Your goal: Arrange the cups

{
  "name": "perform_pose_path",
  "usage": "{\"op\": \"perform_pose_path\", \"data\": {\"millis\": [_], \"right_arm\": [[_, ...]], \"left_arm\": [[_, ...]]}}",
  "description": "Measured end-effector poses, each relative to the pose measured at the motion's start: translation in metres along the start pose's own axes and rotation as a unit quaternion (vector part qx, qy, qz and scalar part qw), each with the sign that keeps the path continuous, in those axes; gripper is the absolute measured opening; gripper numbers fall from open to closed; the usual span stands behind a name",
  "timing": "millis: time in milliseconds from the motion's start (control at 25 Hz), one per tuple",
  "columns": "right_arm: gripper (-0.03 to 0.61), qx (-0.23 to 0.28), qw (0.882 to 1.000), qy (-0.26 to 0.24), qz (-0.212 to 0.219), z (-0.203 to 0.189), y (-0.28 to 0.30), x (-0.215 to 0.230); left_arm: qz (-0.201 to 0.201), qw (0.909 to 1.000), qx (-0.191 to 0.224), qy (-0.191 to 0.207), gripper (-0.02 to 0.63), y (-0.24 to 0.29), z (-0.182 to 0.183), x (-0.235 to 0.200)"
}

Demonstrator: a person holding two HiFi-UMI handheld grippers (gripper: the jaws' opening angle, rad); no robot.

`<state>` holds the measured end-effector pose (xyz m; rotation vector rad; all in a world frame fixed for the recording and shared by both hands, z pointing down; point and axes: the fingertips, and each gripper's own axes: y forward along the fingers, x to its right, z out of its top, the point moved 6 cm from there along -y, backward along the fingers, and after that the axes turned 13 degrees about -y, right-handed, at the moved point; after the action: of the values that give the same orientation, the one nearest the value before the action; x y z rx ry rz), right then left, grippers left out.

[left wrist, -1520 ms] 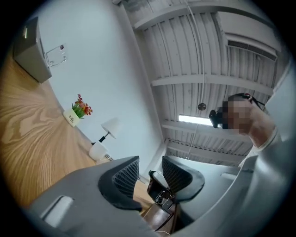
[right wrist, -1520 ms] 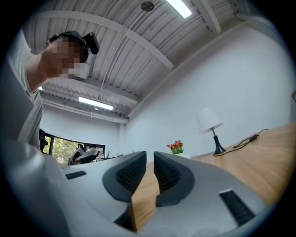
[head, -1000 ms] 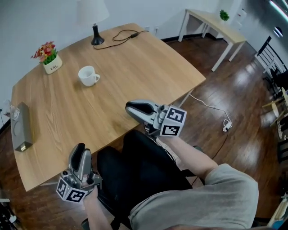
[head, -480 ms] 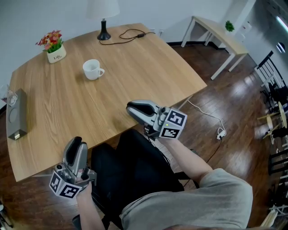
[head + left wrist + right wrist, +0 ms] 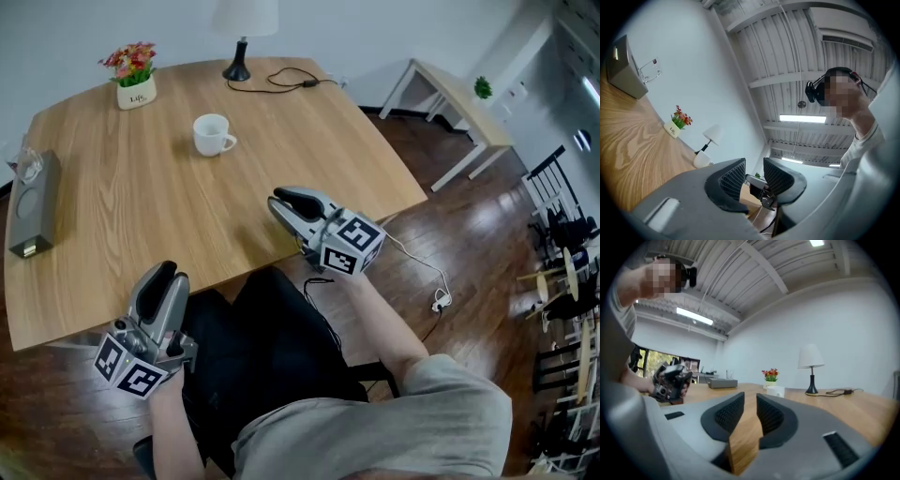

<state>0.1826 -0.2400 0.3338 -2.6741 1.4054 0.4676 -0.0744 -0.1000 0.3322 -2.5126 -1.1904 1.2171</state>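
Note:
A single white cup [image 5: 214, 134] with its handle to the right stands on the wooden table [image 5: 112, 234], toward the far side; it also shows small in the right gripper view [image 5: 776, 391] and in the left gripper view [image 5: 702, 160]. My right gripper [image 5: 286, 199] hovers level over the table's near right edge, well short of the cup. Its jaws have just been opening and show a narrow gap with nothing between them [image 5: 750, 404]. My left gripper [image 5: 157, 279] is held off the near edge, above my lap, tilted upward, its pads [image 5: 732, 176] close together and empty.
A potted flower [image 5: 137, 80] and a lamp [image 5: 242, 37] with a trailing black cable [image 5: 281, 77] stand at the table's far edge. A grey box [image 5: 28, 204] lies at the left edge. A side table [image 5: 459, 98] stands on the dark wood floor to the right.
The head view has swung, so the table sits lower and more to the right in the picture. My right gripper has rolled and shifted slightly over the table edge. The cup stays put.

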Motion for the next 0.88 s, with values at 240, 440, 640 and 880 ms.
{"op": "perform_pose_path", "data": {"millis": [240,440,640,880], "right_arm": [[0.221,-0.131,0.99,-0.052,0.013,-0.025,0.091,0.066],[0.166,-0.19,0.979,-0.071,0.016,-0.037,0.147,0.092],[0.138,-0.208,0.973,-0.093,0.045,-0.038,0.177,0.088],[0.064,-0.232,0.968,-0.097,0.029,-0.033,0.181,0.087]], "left_arm": [[0.012,0.9998,0.018,0.005,0.129,-0.005,0.009,-0.003],[0.023,0.9989,0.038,0.012,0.129,-0.011,0.02,-0.003],[0.023,0.9984,0.052,0.002,0.129,-0.018,0.027,-0.005],[0.027,0.9973,0.068,-0.001,0.129,-0.024,0.037,-0.006]]}}
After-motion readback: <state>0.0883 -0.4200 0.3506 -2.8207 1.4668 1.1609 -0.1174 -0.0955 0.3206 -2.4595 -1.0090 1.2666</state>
